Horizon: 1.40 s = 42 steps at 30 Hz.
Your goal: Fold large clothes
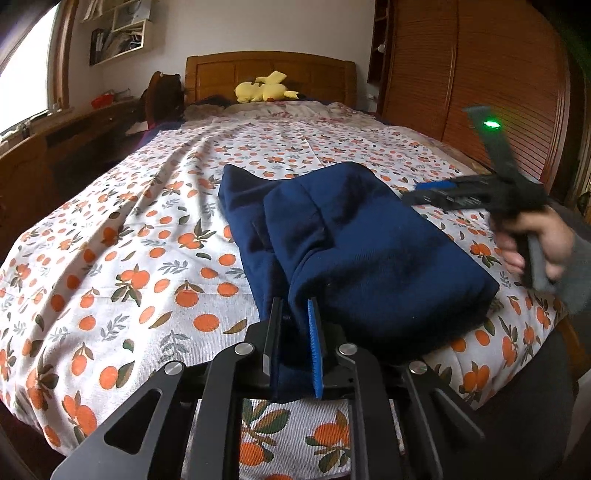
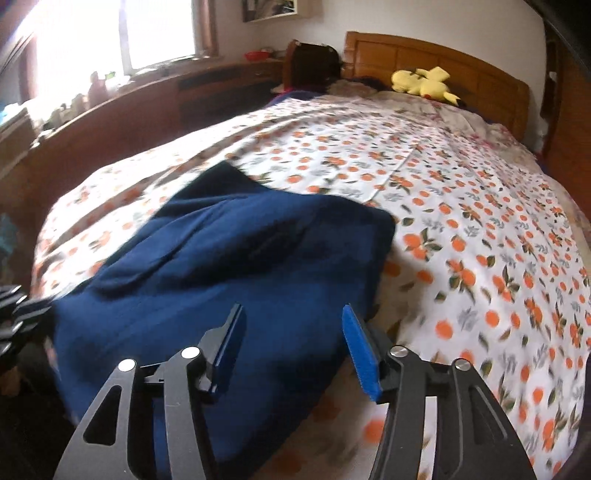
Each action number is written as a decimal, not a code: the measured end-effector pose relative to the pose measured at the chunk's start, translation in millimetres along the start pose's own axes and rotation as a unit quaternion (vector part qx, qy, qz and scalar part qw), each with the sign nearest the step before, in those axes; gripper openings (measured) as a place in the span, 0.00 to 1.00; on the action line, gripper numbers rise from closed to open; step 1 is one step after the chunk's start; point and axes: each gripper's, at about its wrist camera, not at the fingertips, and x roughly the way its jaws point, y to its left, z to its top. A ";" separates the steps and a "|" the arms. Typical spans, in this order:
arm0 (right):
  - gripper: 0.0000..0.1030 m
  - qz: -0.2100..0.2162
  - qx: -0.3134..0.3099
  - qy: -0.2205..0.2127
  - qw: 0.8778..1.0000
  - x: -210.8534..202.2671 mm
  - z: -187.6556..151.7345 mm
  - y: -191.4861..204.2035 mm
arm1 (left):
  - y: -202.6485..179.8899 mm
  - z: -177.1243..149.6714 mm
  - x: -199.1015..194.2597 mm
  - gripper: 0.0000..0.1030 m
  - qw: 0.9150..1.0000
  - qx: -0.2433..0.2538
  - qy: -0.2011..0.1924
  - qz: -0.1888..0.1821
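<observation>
**Navy garment pinned at one corner on orange-print bed**

A folded navy garment (image 1: 354, 236) lies on the near half of a bed covered with an orange-print sheet (image 1: 110, 229). The left gripper (image 1: 295, 314) is clamped on the garment's near corner, a bunch of dark cloth pinched between its black and blue pads. The right gripper (image 2: 291, 321) hangs just over the garment's near right edge with its jaws apart and nothing between them; the cloth lies beneath the left finger, the bare sheet beneath the right.

The garment's long axis runs from the foot of the bed toward the wooden headboard (image 1: 269, 70), its far end rising to a narrow point.

The left wrist view alone shows the person's right hand (image 1: 532, 243), in a grey sleeve, holding the right gripper beside the garment's right side, and a slatted wooden wardrobe (image 1: 480, 74) behind it. The right wrist view, blurred, alone shows the bright window (image 2: 110, 33) and a long wooden ledge beneath it. Both show a yellow plush toy (image 1: 264, 88) by the headboard.
</observation>
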 end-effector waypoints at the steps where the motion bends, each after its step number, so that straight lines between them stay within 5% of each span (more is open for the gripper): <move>1: 0.53 -0.003 0.005 0.003 1.000 8.0 4.5 -5.7 | 0.5 -0.1 0.4 0.15 1.000 0.000 0.000 0.000; 6: 0.54 -0.013 0.047 0.031 0.998 52.5 24.6 -40.3 | 0.5 -0.5 0.2 0.17 1.000 -0.001 0.001 0.000; 11: 0.68 0.010 0.093 0.064 0.993 88.8 31.5 -65.4 | 1.5 -1.5 -6.3 0.21 1.000 -0.007 -0.002 0.001; 15: 0.75 0.022 0.107 0.071 0.992 95.8 30.3 -71.7 | -0.6 -9.2 -23.7 0.27 1.000 -0.019 -0.004 0.010; 18: 0.75 0.038 0.116 0.071 0.990 97.9 27.5 -76.3 | -3.8 -21.0 -35.0 0.44 0.999 -0.029 0.005 0.023; 32: 0.76 0.056 0.119 0.069 0.989 102.1 25.7 -79.8 | 5.3 -35.2 -1.8 0.46 0.997 -0.056 0.041 0.021; 34: 0.72 0.068 0.124 0.073 0.987 103.3 26.1 -81.5 | 8.9 -35.4 1.6 0.48 0.997 -0.060 0.040 0.013; 36: 0.52 0.087 0.127 0.075 0.985 102.7 27.1 -80.8 | 11.8 -36.5 4.7 0.44 0.997 -0.065 0.039 -0.001; 38: 0.41 0.107 0.132 0.078 0.982 100.4 28.7 -78.3 | 11.8 -36.6 6.5 0.19 0.996 -0.069 0.041 -0.037; 40: 0.13 0.109 0.124 0.070 0.984 93.2 33.3 -73.1 | 8.6 -35.1 7.4 0.14 0.997 -0.060 0.040 -0.040; 42: 0.08 0.096 0.115 0.061 0.987 85.2 38.9 -67.0 | 6.6 -32.4 5.5 0.11 0.997 -0.053 0.035 -0.043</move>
